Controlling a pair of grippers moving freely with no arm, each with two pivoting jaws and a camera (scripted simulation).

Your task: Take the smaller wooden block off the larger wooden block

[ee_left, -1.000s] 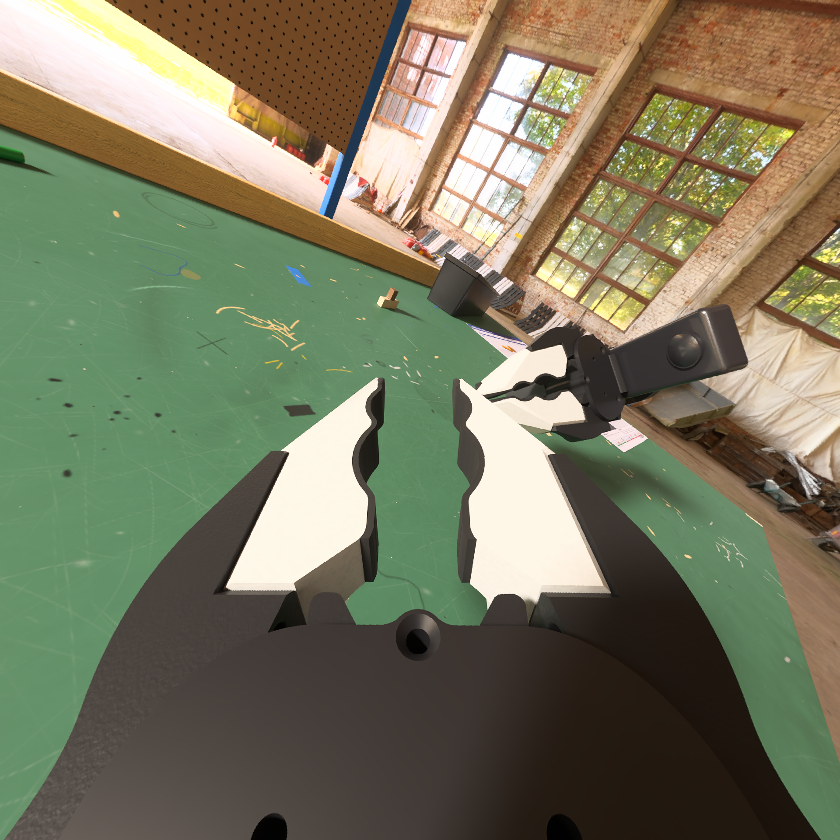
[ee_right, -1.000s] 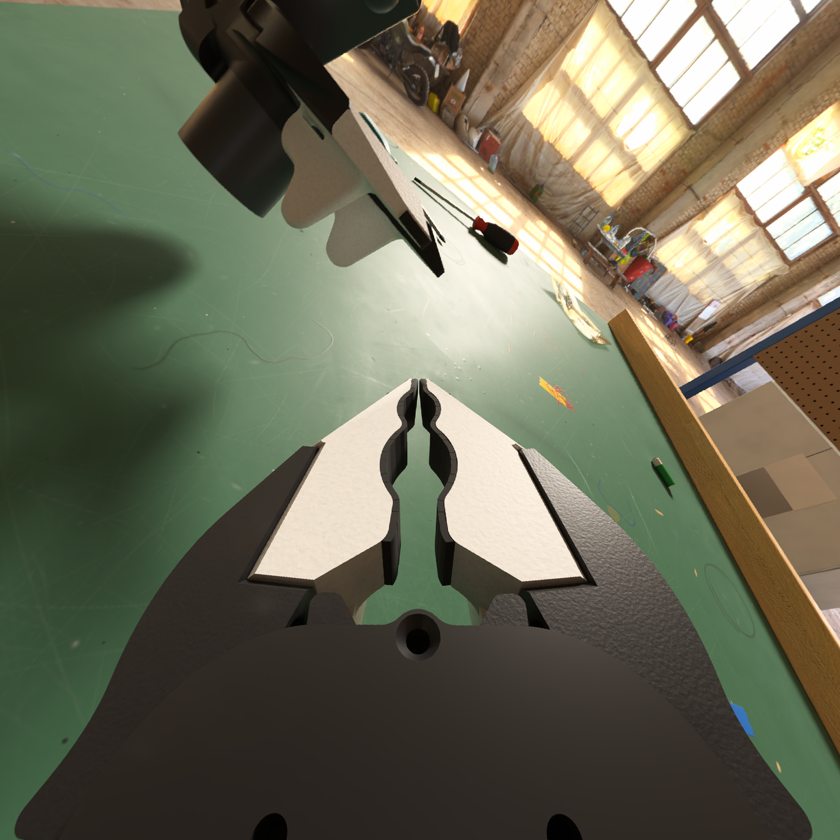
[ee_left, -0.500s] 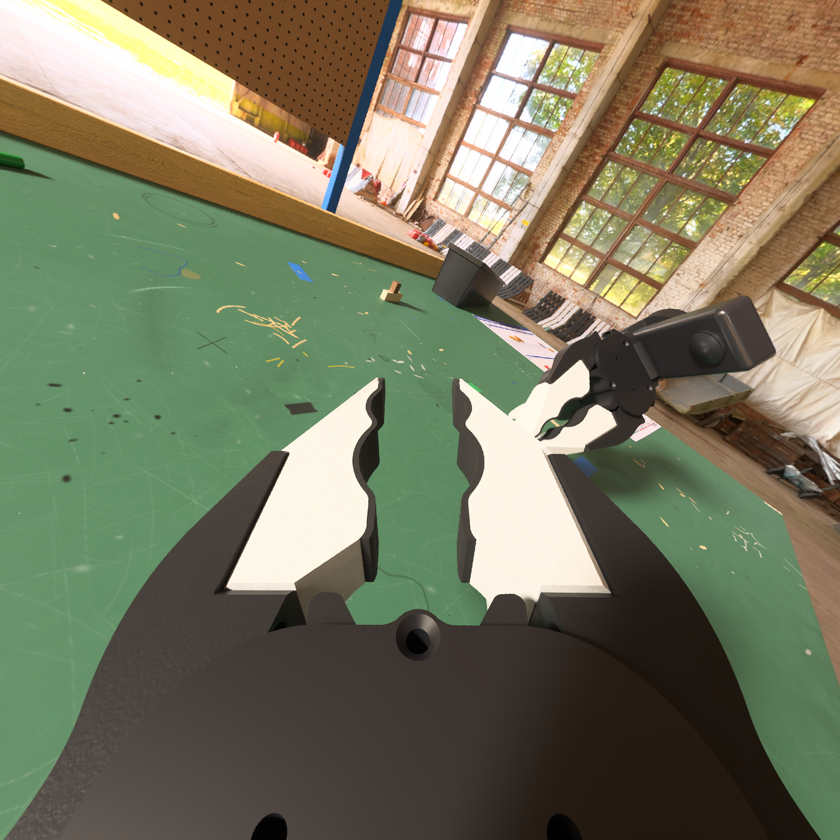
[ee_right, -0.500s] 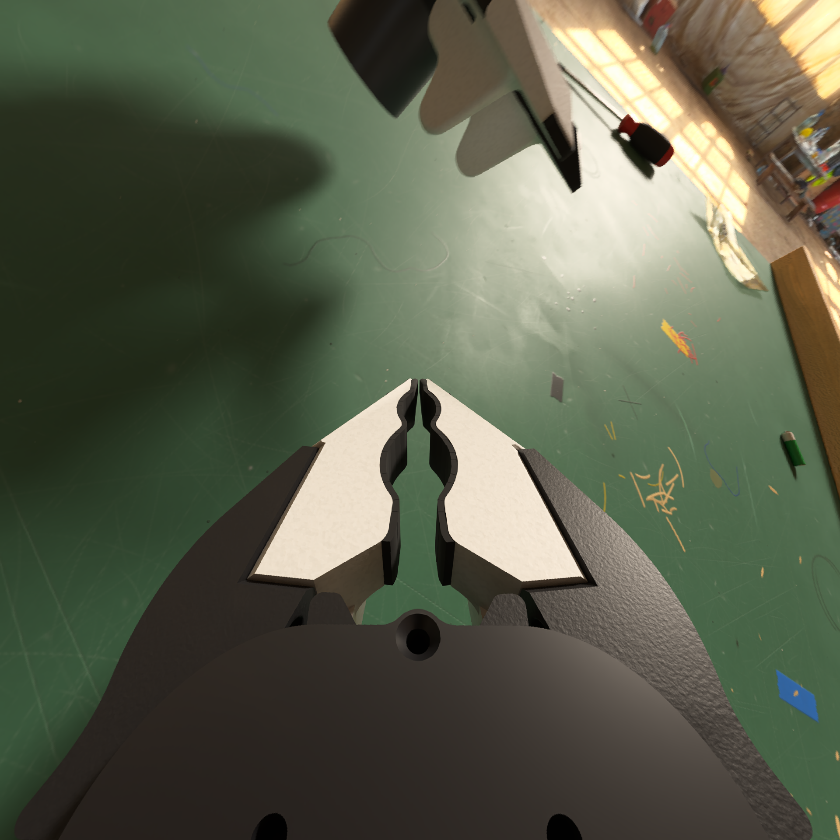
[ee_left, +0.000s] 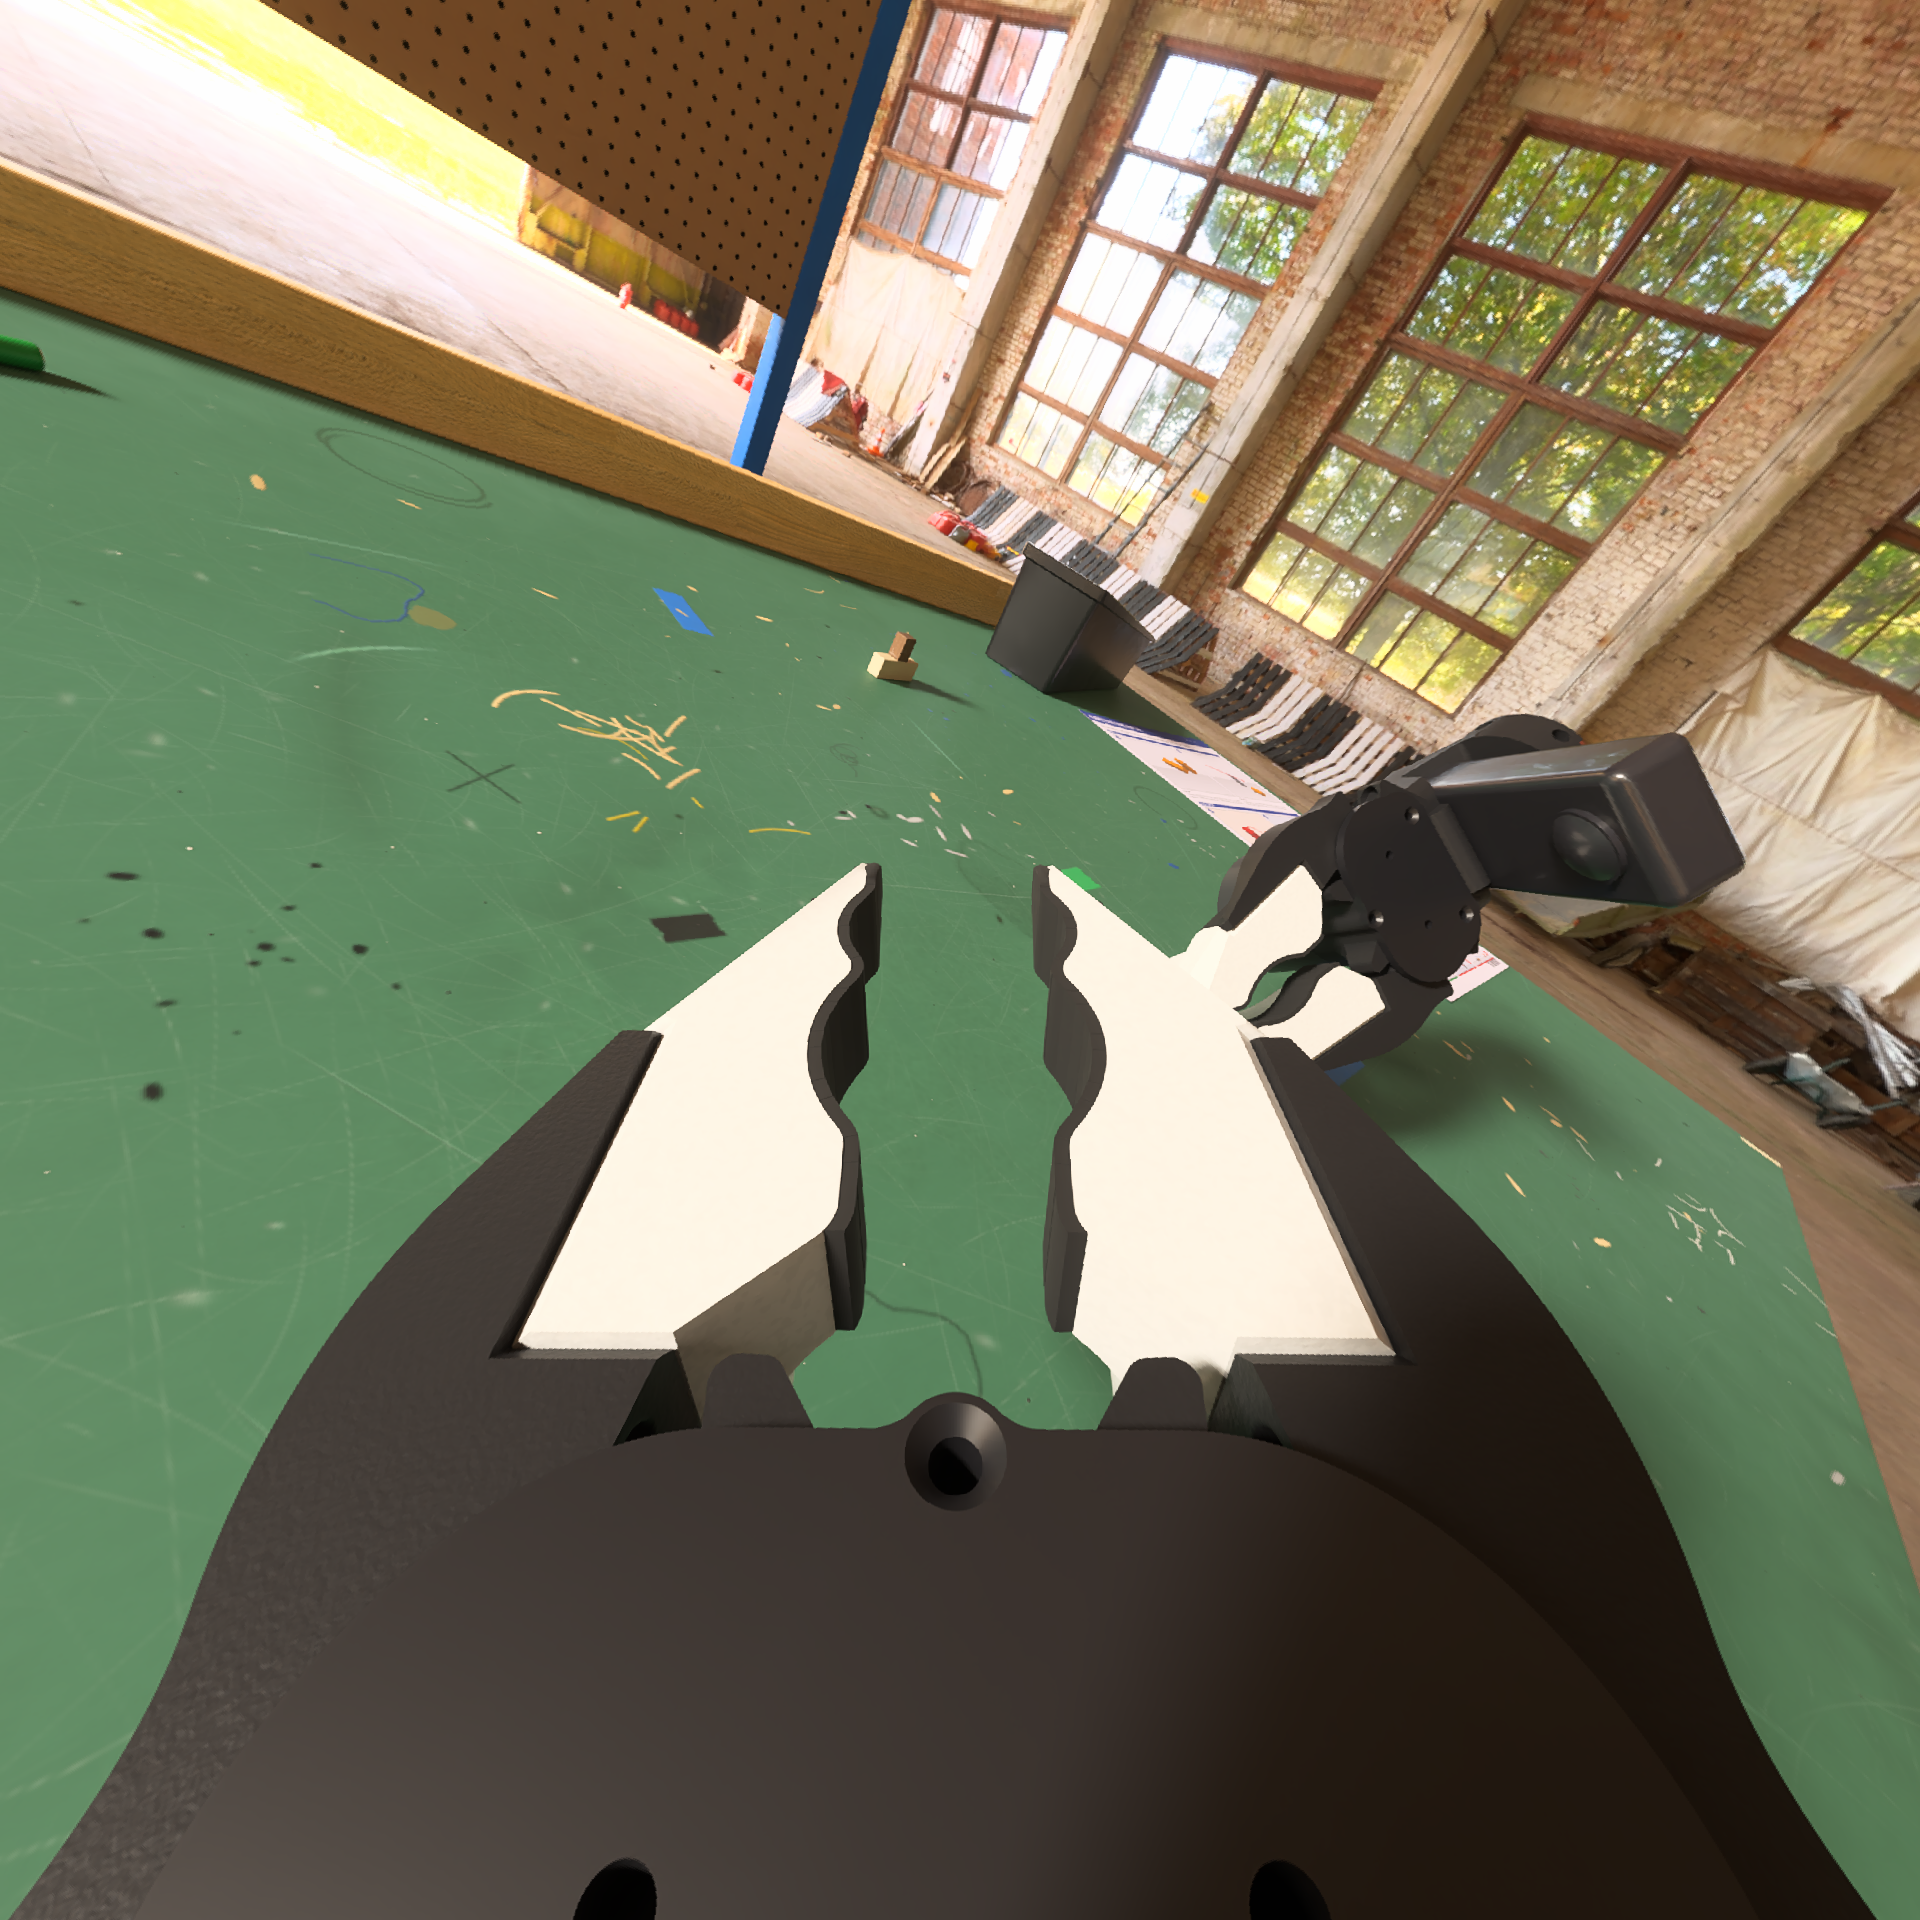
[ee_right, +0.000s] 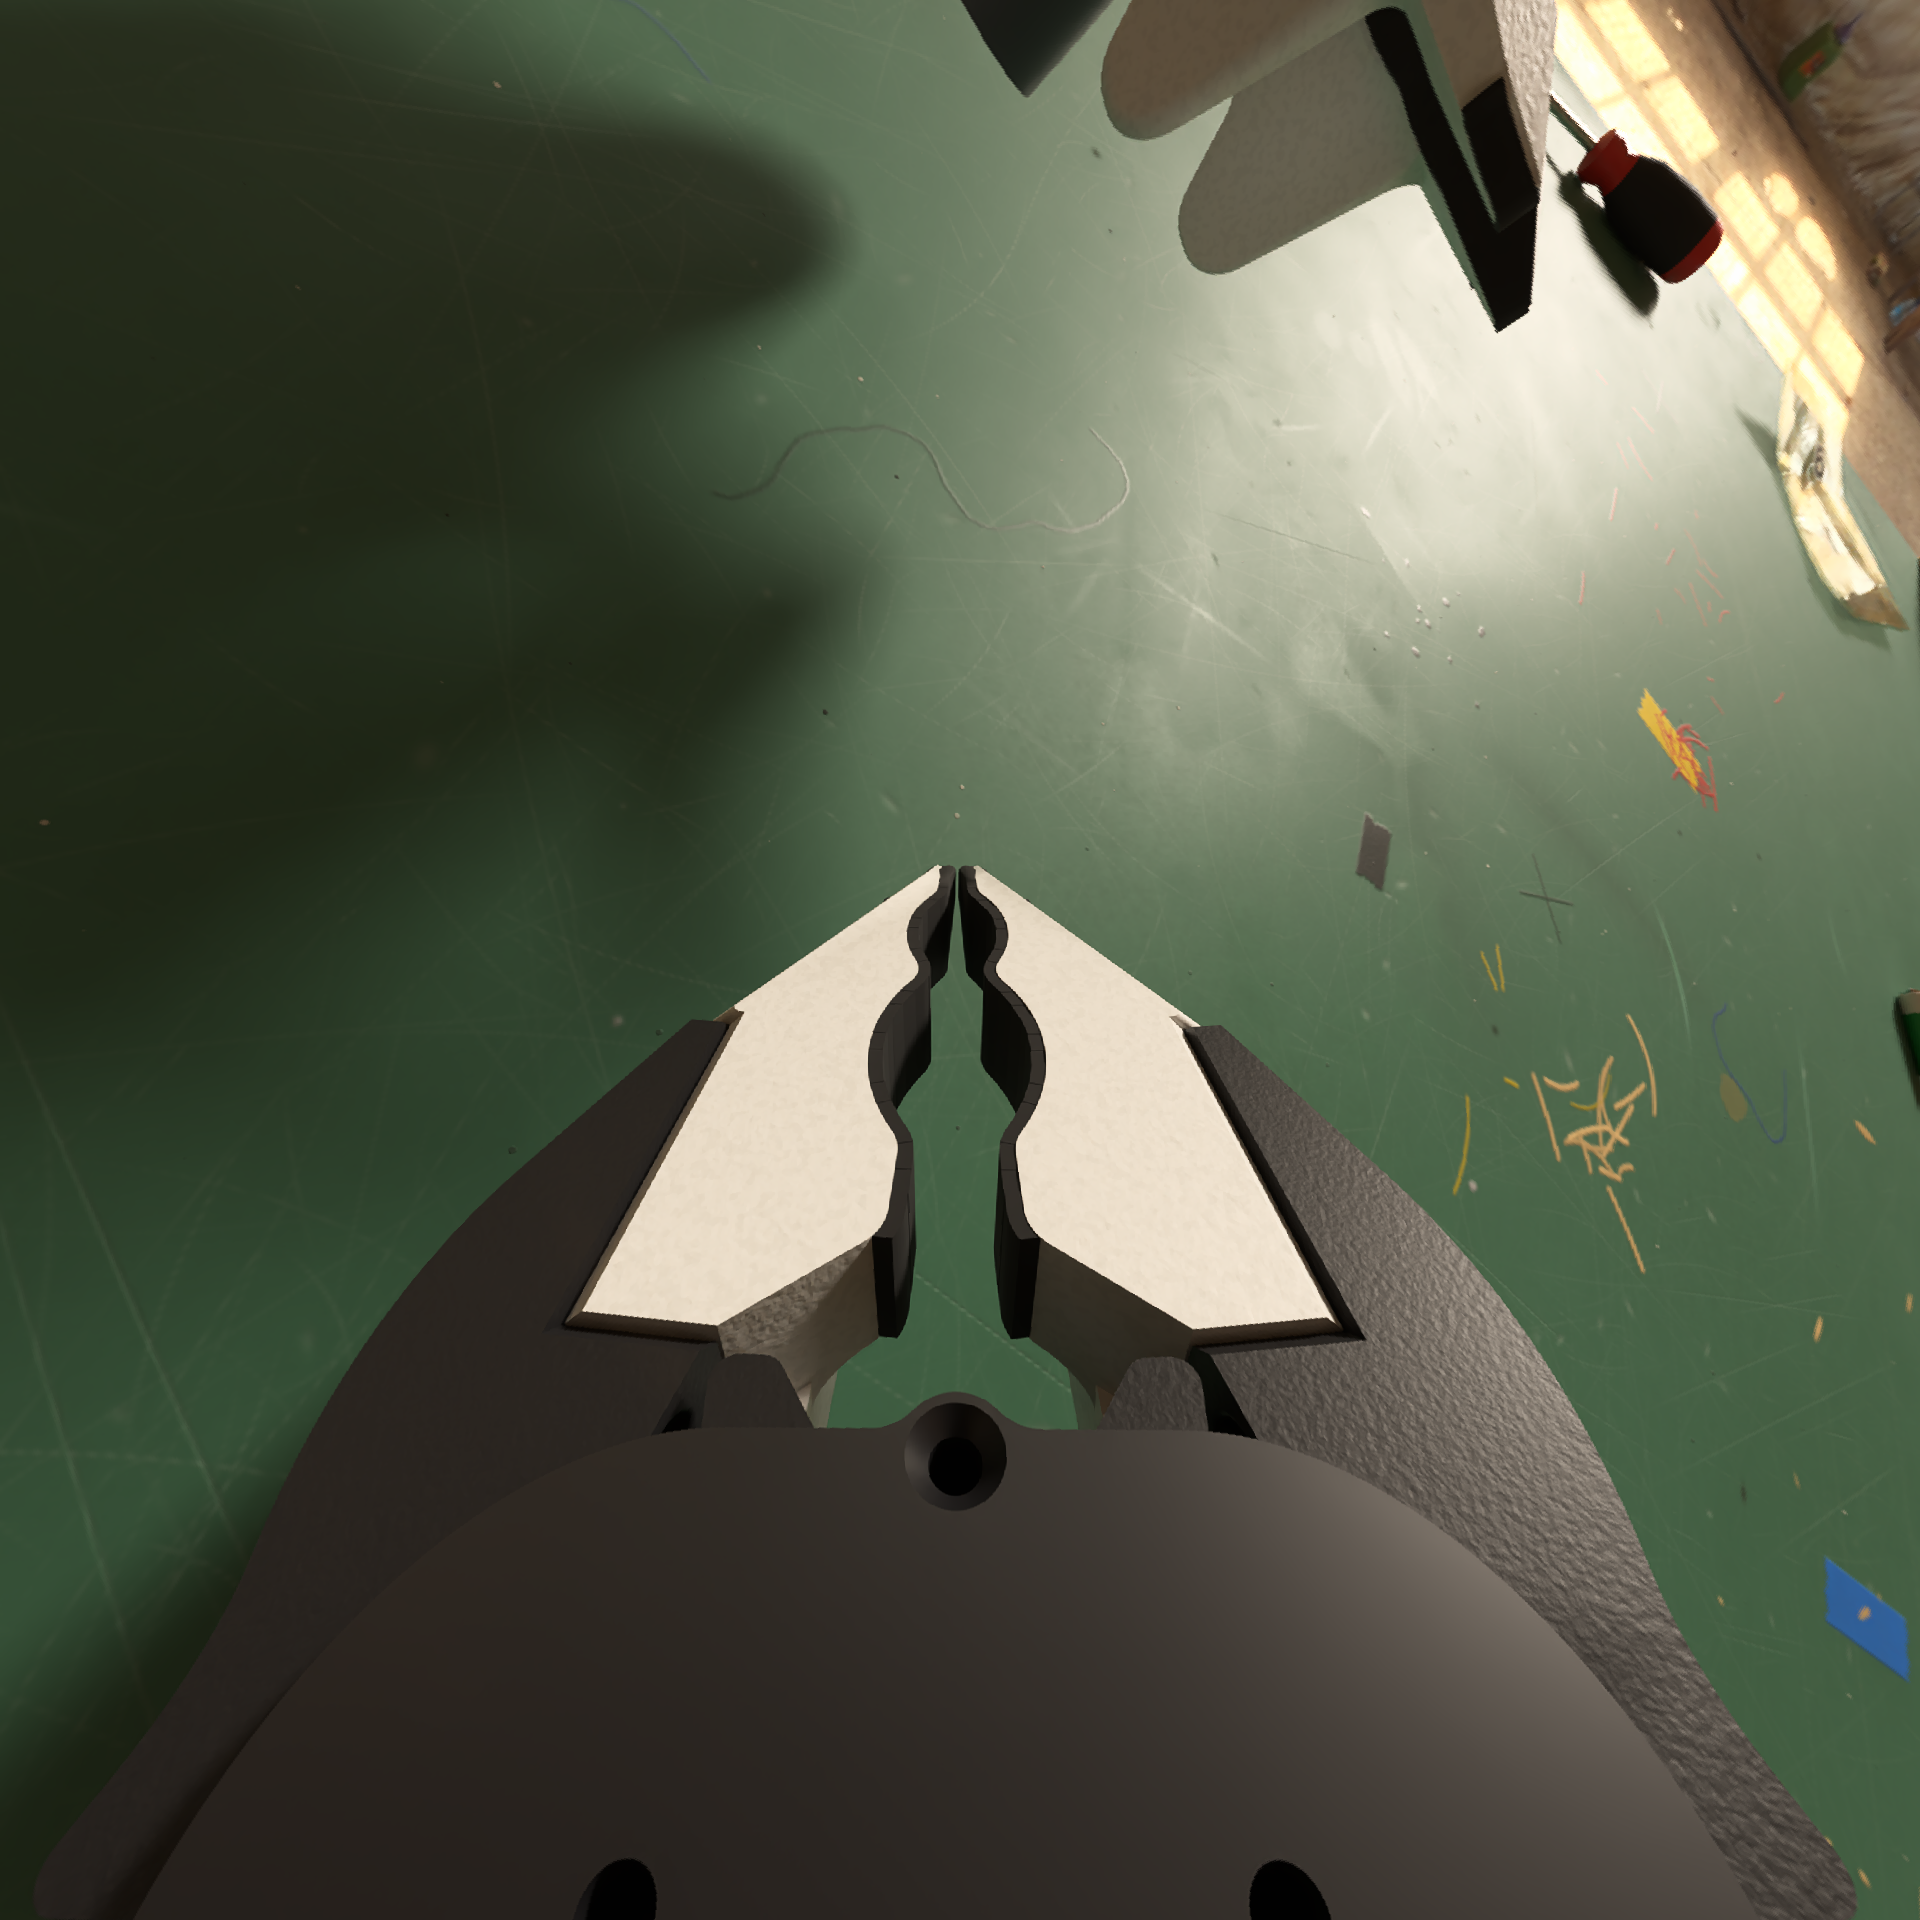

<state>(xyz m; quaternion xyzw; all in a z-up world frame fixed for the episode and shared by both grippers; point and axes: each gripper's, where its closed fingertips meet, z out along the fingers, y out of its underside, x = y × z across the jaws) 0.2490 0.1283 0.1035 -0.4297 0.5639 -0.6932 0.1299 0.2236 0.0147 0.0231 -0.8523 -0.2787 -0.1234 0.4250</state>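
In the left wrist view a small dark wooden block stands on a larger pale wooden block, far off on the green mat near the black bin. My left gripper is open and empty, well short of the blocks and low over the mat. My right gripper is shut and empty, pointing down at bare mat; it also shows in the left wrist view to the right of my left fingers. The blocks do not show in the right wrist view. The left gripper shows there at the top.
A black bin stands beyond the blocks by the wooden border. A pegboard hangs above. A red-handled screwdriver lies at the mat's edge. Shavings, a thin thread and tape scraps dot the green mat.
My right gripper has tilted down toward the mat and sunk lower, staying shut. In the left wrist view it has dropped and swung rightward. My left gripper has shifted only slightly.
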